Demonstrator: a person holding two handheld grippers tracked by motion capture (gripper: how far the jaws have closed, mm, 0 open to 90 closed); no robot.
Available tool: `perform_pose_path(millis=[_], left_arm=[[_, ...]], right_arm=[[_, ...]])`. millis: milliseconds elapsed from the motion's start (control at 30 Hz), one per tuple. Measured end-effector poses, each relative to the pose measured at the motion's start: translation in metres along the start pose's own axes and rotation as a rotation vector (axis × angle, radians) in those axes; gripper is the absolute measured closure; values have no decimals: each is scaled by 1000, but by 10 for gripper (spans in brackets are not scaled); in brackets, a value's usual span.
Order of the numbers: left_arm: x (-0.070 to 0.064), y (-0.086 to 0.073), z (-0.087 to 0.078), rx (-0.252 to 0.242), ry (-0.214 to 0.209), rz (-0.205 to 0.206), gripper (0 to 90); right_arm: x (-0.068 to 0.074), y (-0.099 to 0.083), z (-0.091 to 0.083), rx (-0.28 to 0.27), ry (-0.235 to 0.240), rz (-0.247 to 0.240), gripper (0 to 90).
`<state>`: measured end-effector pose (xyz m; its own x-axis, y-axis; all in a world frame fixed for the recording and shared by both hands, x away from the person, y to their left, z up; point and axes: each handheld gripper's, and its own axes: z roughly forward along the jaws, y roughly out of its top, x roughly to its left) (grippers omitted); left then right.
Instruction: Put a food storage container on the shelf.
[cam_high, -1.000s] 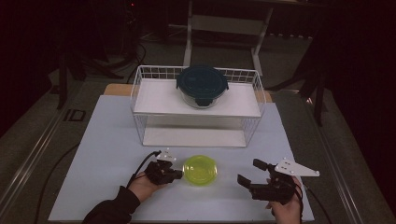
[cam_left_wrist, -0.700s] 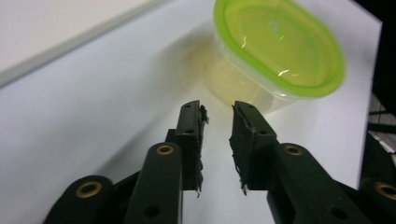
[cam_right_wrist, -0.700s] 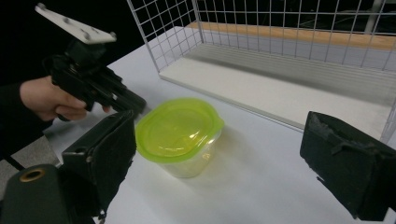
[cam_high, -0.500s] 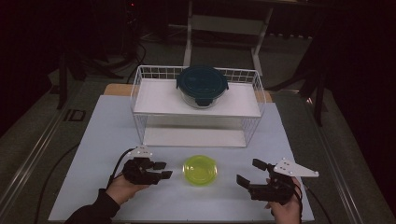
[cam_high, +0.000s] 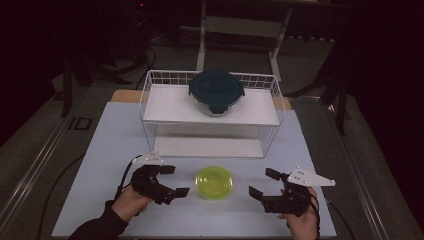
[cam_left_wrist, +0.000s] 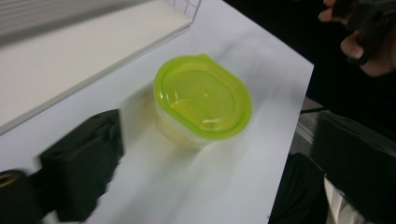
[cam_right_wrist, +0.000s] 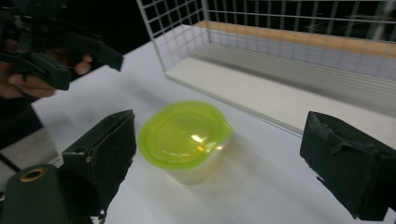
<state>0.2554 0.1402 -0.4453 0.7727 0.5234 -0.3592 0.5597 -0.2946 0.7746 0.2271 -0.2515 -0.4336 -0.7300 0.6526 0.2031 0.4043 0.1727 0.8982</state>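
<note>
Small yellow-green lidded container (cam_high: 214, 182) sits on white table top (cam_high: 110, 150), near front edge, centre, lid on. Nothing touching it. In left gripper view the same container (cam_left_wrist: 202, 100) lies ahead, lid closed, tab at its far rim; image smeared w/ motion blur.

Left gripper (cam_high: 170, 181) at approx 9 o'clock of container, near but apart, jaws spread wide, nothing between them. Held by left hand (cam_high: 129, 202), dark sleeve entering from bottom. In left gripper view only one jaw visible, at lower left.

Right gripper (cam_high: 261, 184) at approx 3 o'clock of container, also apart from it, jaws parted and empty, grey plate on top. Right hand (cam_high: 302, 225) behind it. In right gripper view its jaws stand far apart at frame edges w/ container (cam_right_wrist: 183, 135) ahead between them, closer to left jaw; left gripper (cam_right_wrist: 79, 60) seen farther off at upper left.

At 12 o'clock of container: white wire rack (cam_high: 212, 112) w/ two shelves. Upper shelf carries round glass container w/ dark blue lid (cam_high: 216, 91), clipped shut. Lower shelf bare.
</note>
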Motion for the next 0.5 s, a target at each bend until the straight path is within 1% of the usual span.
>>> perform_pose_path(millis=[100,167,200,233,333,400,467,500], left_arm=[[0,5,2,-21,-12,-18,2],[1,9,4,-30,-2,-25,0],[1,10,5,-32,-7,-28,0],[1,12,6,-35,-2,-35,0],[2,15,13,-35,1,-54,0],[4,17,17,-30,2,-70,0],[5,19,21,-22,3,-76,0],[6,19,23,-15,13,-83,0]], right_arm=[[-1,3,5,1,24,-3,124],[-1,5,9,2,29,-9,124],[-1,6,11,2,37,-11,124],[-1,7,13,3,40,-15,124],[-1,11,21,42,48,16,124],[-1,12,27,59,38,36,122],[-1,12,33,78,48,59,110],[0,13,36,86,31,75,110]])
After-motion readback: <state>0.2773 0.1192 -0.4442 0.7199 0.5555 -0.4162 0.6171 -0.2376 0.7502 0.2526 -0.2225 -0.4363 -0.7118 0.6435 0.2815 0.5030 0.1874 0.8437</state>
